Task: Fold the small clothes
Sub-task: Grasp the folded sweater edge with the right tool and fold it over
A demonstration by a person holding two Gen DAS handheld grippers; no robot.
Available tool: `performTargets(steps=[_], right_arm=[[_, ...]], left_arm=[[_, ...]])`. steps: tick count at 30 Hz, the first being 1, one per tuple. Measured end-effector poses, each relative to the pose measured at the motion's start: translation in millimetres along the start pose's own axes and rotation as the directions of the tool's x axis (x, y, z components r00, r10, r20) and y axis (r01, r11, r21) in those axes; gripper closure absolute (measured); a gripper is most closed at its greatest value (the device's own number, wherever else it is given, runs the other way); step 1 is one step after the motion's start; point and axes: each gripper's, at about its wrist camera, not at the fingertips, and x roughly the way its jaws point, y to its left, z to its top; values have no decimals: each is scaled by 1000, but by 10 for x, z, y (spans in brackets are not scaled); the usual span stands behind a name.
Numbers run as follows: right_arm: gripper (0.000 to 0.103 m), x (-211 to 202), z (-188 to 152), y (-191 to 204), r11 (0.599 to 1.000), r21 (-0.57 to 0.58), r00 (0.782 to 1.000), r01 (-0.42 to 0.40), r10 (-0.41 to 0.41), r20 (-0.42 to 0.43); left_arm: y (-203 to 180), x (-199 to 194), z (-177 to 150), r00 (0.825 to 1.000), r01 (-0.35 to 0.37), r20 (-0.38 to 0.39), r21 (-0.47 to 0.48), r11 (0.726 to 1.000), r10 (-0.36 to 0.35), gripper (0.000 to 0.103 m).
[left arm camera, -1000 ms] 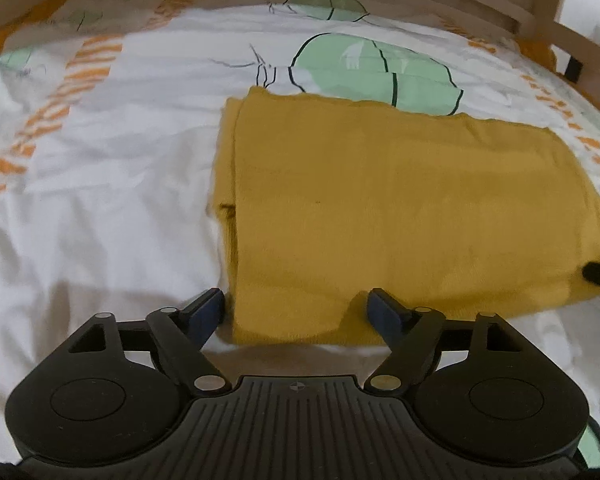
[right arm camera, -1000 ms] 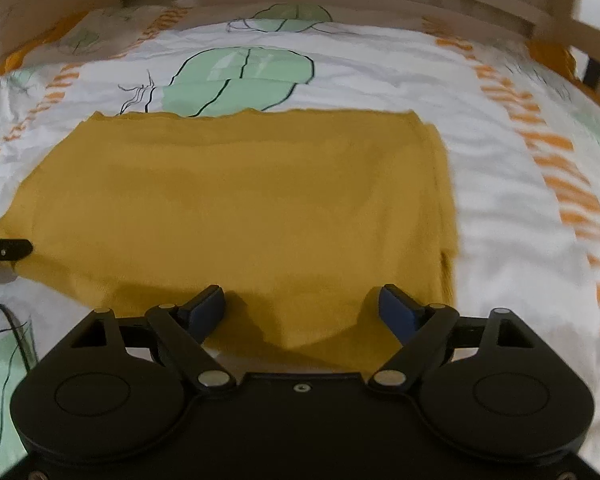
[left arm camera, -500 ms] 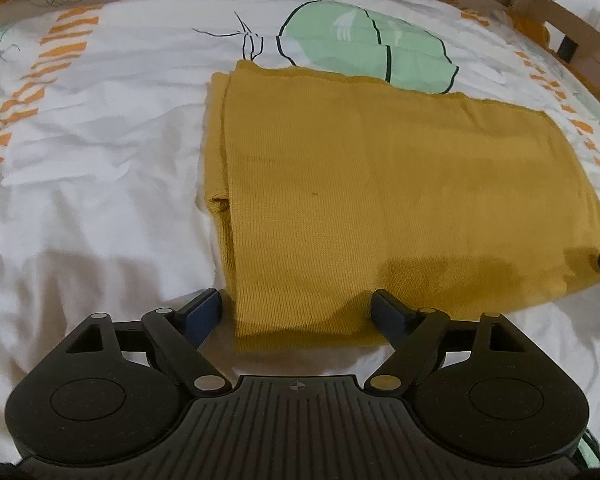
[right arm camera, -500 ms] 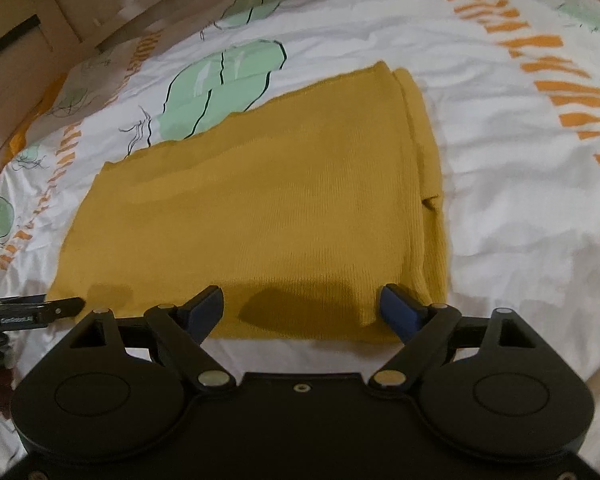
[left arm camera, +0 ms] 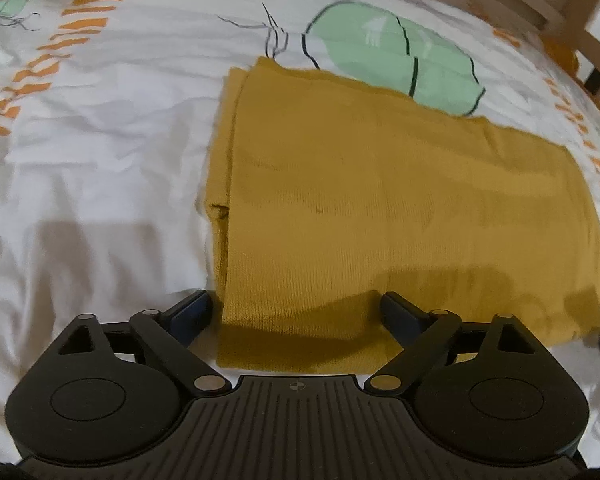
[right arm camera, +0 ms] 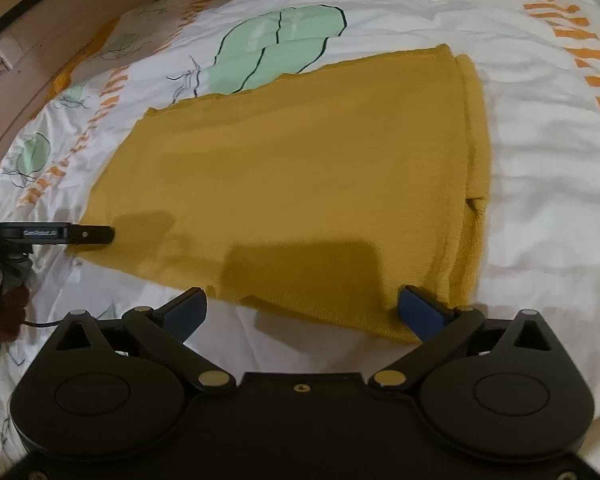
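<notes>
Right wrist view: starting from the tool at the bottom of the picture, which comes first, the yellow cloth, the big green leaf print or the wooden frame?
1. Yellow cloth: its near edge lies between the opening fingers of the right tool, untouched.
2. Green leaf print: on the bedsheet beyond the cloth's far edge.
3. Wooden frame: farthest, upper left behind the bed.

White bedsheet (left arm camera: 100, 152) spread wide and lightly wrinkled, printed with pale green cactus shapes (left arm camera: 392, 60) outlined in black, and rows of orange dashes (left arm camera: 48, 64) running toward the sheet's far edge. Same print from the right wrist view: a big green cactus (right arm camera: 276, 44), orange dashes (right arm camera: 596, 60) along the right edge. Wooden bed frame (left arm camera: 580, 12) beyond the far right corner.
</notes>
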Motion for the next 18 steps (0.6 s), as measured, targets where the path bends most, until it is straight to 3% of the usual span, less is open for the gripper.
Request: performTargets(steps=[3,5,10,14,18], right_arm=[[1,-153,67,-113,992,84,994,-94,89,57],[1,-279,116,-191,984,132,986,-117,100,131],[1,-449,184,-450,962,252,950,-101,18,313],[9,-352,153,-658,928,357,942,-107,-20,335],[9,-241,170,-743,917,391,946,-72,-61,317]], left_arm=[[-4,-95,45,999,0,37,-23,1000,1,19],[-1,-167,94,997,-6,73,-34,999,9,19],[-45,-324,198,989,-33,145,-7,999,34,19],[6,-352,265,990,-20,141,-35,999,25,19],[60,-323,300,993,-13,113,-67,998,21,19]])
